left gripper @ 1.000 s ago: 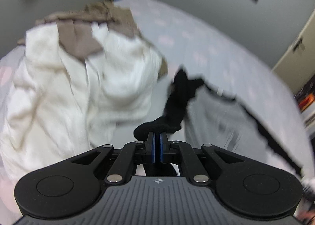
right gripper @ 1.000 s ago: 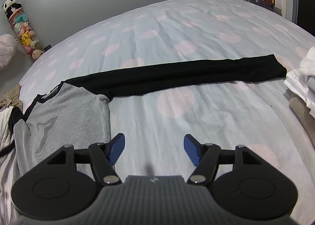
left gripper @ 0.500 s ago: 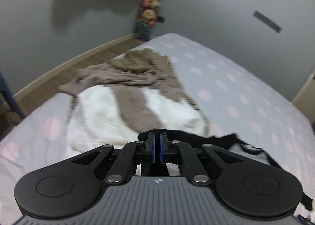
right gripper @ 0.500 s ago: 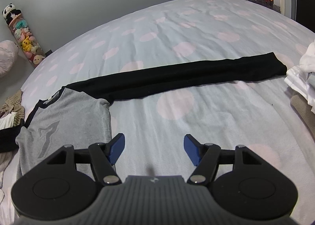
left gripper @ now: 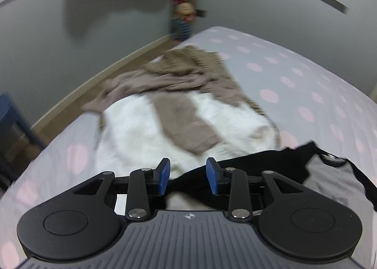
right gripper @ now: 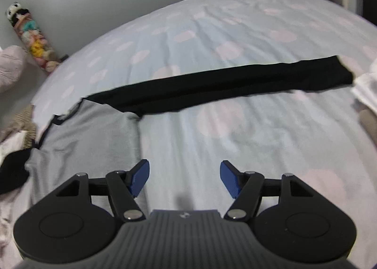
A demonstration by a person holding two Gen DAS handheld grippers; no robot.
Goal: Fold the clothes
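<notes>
A grey shirt with black sleeves lies flat on the spotted bed. One black sleeve stretches straight out to the right. The other black sleeve lies under my left gripper, which is open with the sleeve just below its blue pads. The grey body also shows in the left wrist view. My right gripper is open and empty above the sheet, just right of the grey body.
A pile of white and brown clothes lies beyond the left gripper near the bed's edge. White folded cloth sits at the right. A column of plush toys stands by the wall.
My left gripper was shut on the black sleeve and carried it out toward the clothes pile; now it has opened and the sleeve lies on the bed. The right gripper barely moved.
</notes>
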